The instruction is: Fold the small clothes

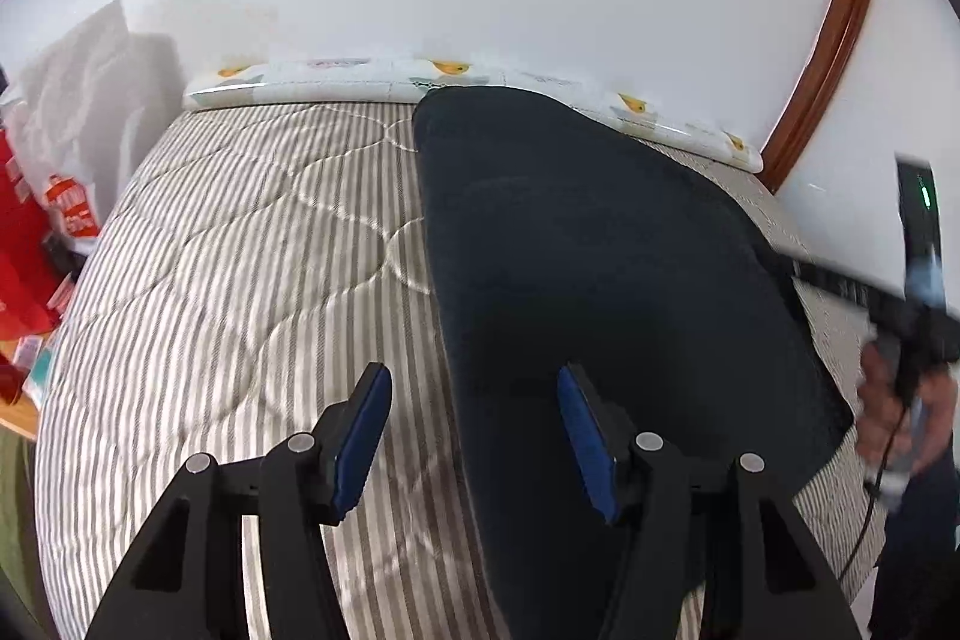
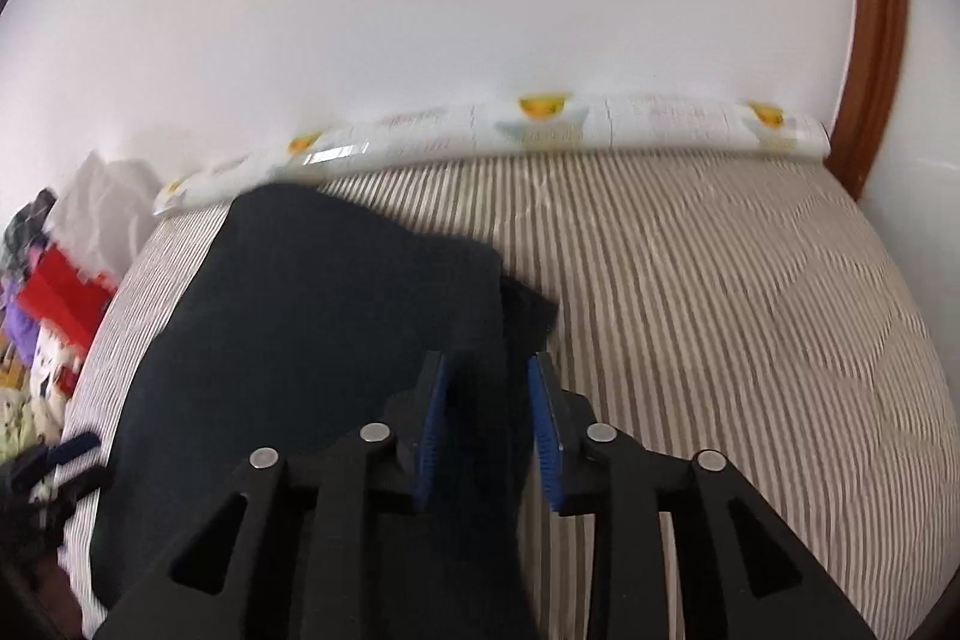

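A dark navy garment (image 1: 600,280) lies flat on the striped quilted bed (image 1: 240,250). My left gripper (image 1: 474,388) is open and empty, its jaws straddling the garment's left edge just above it. In the right wrist view the same garment (image 2: 300,316) fills the left half of the bed (image 2: 720,310). My right gripper (image 2: 486,376) stands part open over the garment's right edge, with dark cloth lying between its blue pads (image 2: 549,436); I cannot tell whether it grips the cloth. The right gripper and the hand holding it also show, blurred, in the left wrist view (image 1: 912,352).
A white bolster with yellow prints (image 1: 420,79) runs along the wall at the bed's far edge. Red and white bags (image 1: 54,196) and clutter are heaped left of the bed. A brown wooden door frame (image 1: 840,40) stands at the right.
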### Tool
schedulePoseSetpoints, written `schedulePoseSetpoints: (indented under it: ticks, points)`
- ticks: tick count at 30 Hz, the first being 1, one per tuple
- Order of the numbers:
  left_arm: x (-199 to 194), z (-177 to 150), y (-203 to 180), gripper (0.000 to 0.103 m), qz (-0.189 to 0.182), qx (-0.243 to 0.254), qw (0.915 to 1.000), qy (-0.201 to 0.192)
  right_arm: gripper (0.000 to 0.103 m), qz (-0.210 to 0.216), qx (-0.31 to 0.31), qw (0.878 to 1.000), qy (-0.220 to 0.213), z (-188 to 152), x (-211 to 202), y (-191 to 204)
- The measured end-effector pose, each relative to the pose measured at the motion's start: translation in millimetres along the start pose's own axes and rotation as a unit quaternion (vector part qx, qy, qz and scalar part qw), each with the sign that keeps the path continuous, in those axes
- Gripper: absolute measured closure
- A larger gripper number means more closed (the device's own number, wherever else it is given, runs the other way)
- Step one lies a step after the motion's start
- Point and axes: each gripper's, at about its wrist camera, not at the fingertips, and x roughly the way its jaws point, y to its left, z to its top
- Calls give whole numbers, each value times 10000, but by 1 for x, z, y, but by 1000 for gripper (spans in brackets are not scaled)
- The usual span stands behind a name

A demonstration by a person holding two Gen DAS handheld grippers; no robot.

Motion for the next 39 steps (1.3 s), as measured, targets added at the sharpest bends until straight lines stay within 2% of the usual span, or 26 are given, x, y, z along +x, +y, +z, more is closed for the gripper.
schedulePoseSetpoints:
  ticks: [6,9,11,13,17,20,21,22,26,28,31,39]
  points:
    - [-40,-23,-14,48,181,40,9998,-100,70,-554,-68,9983,190,-52,-41,-4]
    - [-63,-33,-23,43,263,81,9994,-229,69,-677,-6,9977,78,-69,-75,-2]
    - [-81,-40,-29,42,300,90,9988,-374,63,-689,26,9975,-117,-75,-97,1]
    - [-94,-45,-33,38,345,52,9982,-491,48,-756,11,9966,-335,-80,-124,7]
    - [-129,-57,-47,32,419,67,9960,-781,36,-828,-8,9939,-732,-88,-172,18]
    - [-154,-66,-57,26,499,69,9935,-1022,32,-759,25,9934,-855,-94,-198,23]
    - [-160,-68,-62,24,526,54,9928,-1070,27,-800,77,9930,-868,-97,-206,24]
    - [-165,-71,-65,23,544,57,9923,-1108,22,-853,116,9925,-873,-100,-211,24]
    - [-179,-83,-75,22,792,164,9900,-1153,19,-1037,160,9885,-1088,-118,-236,26]
    - [-184,-89,-79,22,703,146,9913,-1106,9,-1102,80,9870,-1166,-126,-247,28]
    - [-188,-96,-85,22,663,180,9915,-1104,4,-1218,69,9838,-1310,-141,-267,30]
    - [-202,-109,-95,19,731,142,9895,-1241,2,-1311,134,9810,-1421,-160,-295,29]
